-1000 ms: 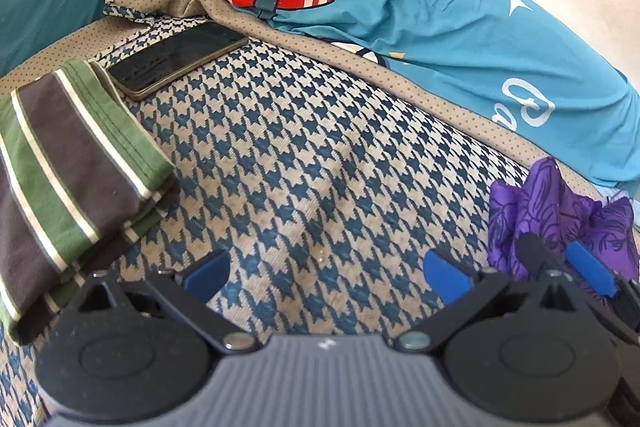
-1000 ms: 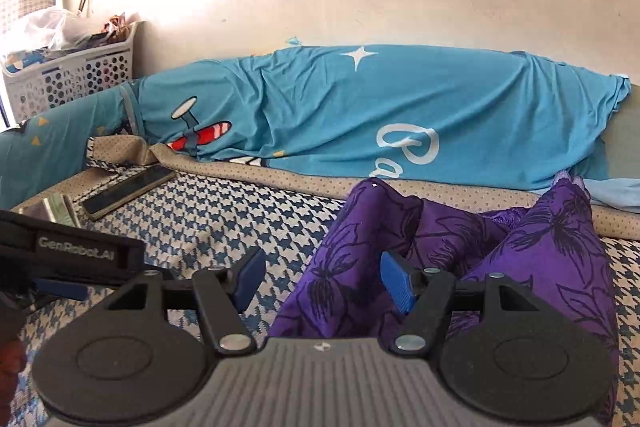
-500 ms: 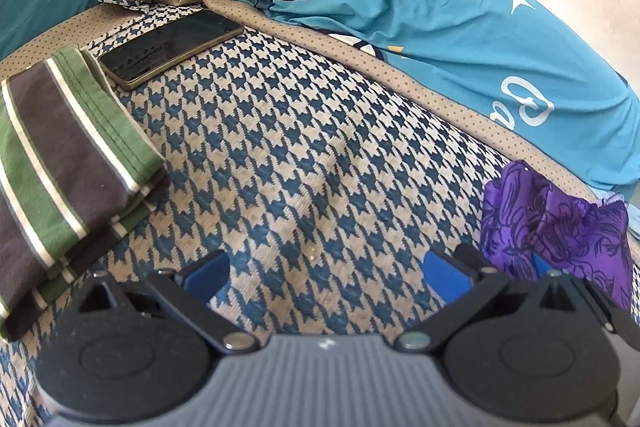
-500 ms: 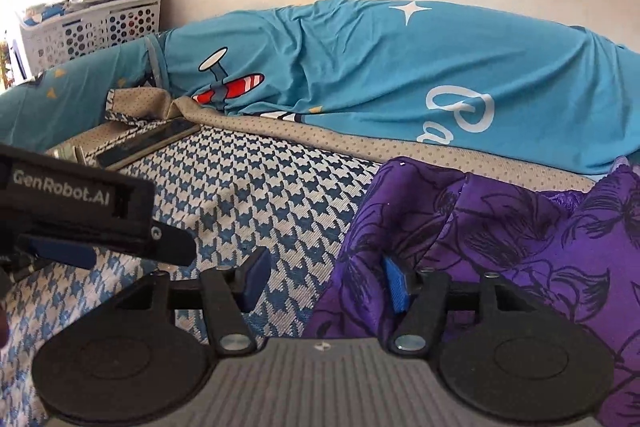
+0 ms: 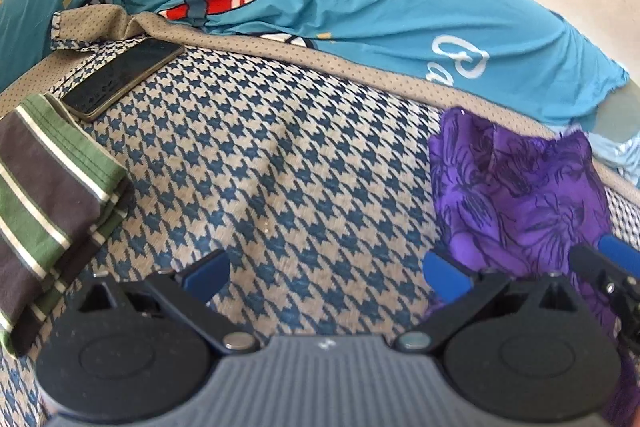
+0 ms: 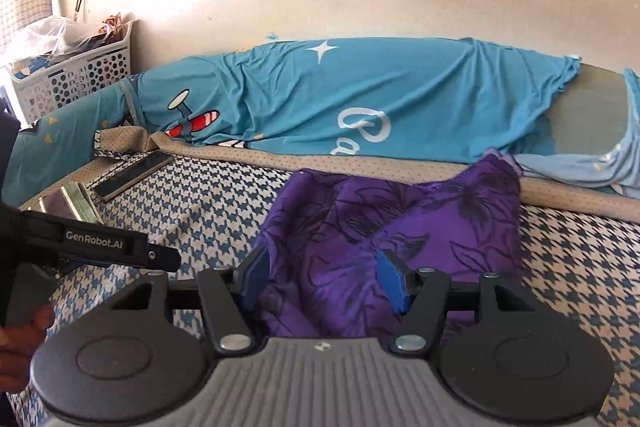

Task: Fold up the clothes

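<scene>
The right gripper has its fingers spread wide with a rumpled purple floral garment bunched up between them; neither pad presses the cloth, so it straddles the fabric rather than clamps it, a stance that would let it close on a raised fold. The left gripper is likewise spread apart and holds nothing, hovering over bare houndstooth bedspread just to the left of the same garment. In its view the garment's edge comes close to its right-hand finger, though whether the two touch cannot be told.

The garment lies in a loose heap on the bed, creased and peaked, not flat and not folded. With both grippers gathered at it, one on each side, I judge they are placed to take hold of it for spreading or folding.

Further left a green, brown and white striped garment rests as a neat squared stack, already folded, set well apart from the heap. Beside it lies a dark phone. Behind, a blue sheet with an aeroplane print runs along the wall, and a white laundry basket stands in the far corner.
</scene>
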Demonstrator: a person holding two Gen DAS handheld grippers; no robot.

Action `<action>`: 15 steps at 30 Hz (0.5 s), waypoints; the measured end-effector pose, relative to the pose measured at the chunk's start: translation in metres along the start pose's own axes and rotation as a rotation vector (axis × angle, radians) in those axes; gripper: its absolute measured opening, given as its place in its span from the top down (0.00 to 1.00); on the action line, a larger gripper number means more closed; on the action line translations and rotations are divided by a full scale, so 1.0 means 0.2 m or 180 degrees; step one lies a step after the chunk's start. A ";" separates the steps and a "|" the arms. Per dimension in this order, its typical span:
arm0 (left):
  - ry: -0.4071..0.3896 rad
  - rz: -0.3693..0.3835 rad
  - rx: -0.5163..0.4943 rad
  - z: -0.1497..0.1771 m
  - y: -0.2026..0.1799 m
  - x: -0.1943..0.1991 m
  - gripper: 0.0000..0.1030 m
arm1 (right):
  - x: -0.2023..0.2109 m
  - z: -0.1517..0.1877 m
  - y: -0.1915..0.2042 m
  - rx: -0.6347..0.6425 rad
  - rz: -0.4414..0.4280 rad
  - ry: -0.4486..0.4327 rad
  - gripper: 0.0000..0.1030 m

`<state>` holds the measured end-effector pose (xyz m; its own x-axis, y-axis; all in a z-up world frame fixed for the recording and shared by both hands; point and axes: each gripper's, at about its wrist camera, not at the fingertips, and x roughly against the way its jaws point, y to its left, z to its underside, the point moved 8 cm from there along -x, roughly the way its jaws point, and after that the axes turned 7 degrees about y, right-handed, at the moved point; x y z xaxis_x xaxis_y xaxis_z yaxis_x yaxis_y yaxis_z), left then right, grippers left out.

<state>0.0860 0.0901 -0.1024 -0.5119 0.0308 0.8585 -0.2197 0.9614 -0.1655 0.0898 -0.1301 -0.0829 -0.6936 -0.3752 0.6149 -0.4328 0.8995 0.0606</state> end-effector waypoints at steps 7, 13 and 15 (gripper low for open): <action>0.0056 0.0065 -0.0395 0.20 -0.10 0.03 0.00 | 0.22 0.16 -0.22 -0.0244 0.0341 0.0115 0.41; 0.0075 -0.0076 -0.0607 0.40 -0.10 0.04 0.00 | 0.45 0.32 -0.36 -0.0501 0.0640 0.0171 0.38; -0.0002 -0.0192 -0.0722 0.44 -0.10 0.06 0.00 | 0.53 0.39 -0.40 -0.0610 0.0744 0.0180 0.37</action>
<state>0.0114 0.0475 -0.1307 -0.5040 -0.0286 0.8632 -0.0578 0.9983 -0.0006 0.0062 -0.2591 -0.0834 -0.7260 -0.1449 0.6722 -0.1450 0.9878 0.0564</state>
